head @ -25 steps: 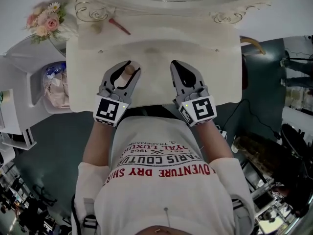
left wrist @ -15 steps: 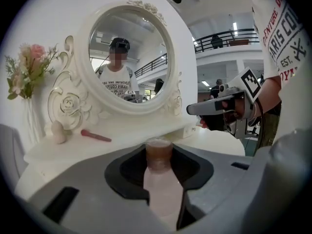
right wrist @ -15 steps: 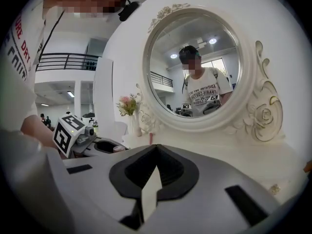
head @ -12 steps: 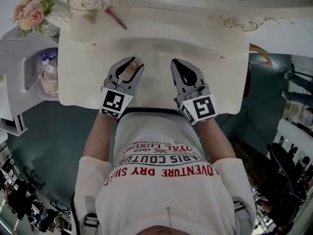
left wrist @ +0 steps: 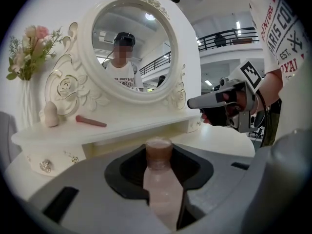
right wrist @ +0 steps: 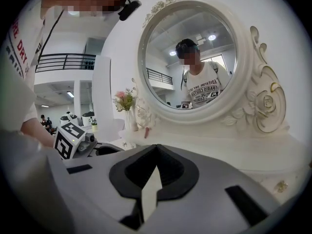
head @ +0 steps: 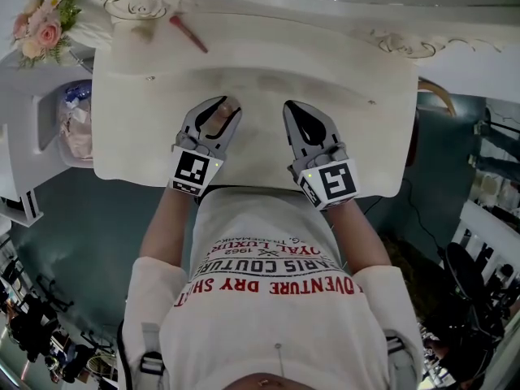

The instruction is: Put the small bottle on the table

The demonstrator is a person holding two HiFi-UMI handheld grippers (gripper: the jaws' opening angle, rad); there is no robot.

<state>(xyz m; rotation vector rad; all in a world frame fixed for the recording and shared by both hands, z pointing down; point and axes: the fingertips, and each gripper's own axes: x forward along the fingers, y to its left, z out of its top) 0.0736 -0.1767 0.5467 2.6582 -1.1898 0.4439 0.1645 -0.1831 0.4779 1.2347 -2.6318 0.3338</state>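
Observation:
The small bottle (head: 218, 119), pale pink with a brown cap, stands upright between the jaws of my left gripper (head: 221, 109), which is shut on its body. In the left gripper view the bottle (left wrist: 161, 184) rises between the grey jaws, cap uppermost. It hangs over the near left part of the white dressing table (head: 349, 80); I cannot tell whether its base touches the top. My right gripper (head: 297, 112) hovers beside it over the table, shut with nothing in it; only a thin slit shows between its jaws (right wrist: 155, 152).
A round mirror (left wrist: 131, 48) in an ornate white frame stands at the table's back. On the raised shelf lie a pink-red brush (head: 188, 35) and a beige sponge (left wrist: 50, 114). A vase of flowers (head: 41, 31) stands far left, above a side shelf holding a plastic bag (head: 77, 128).
The view has shifted, so more of the table top shows. Both grippers sit slightly further in over the table. The left gripper still holds the bottle; the right stays shut.

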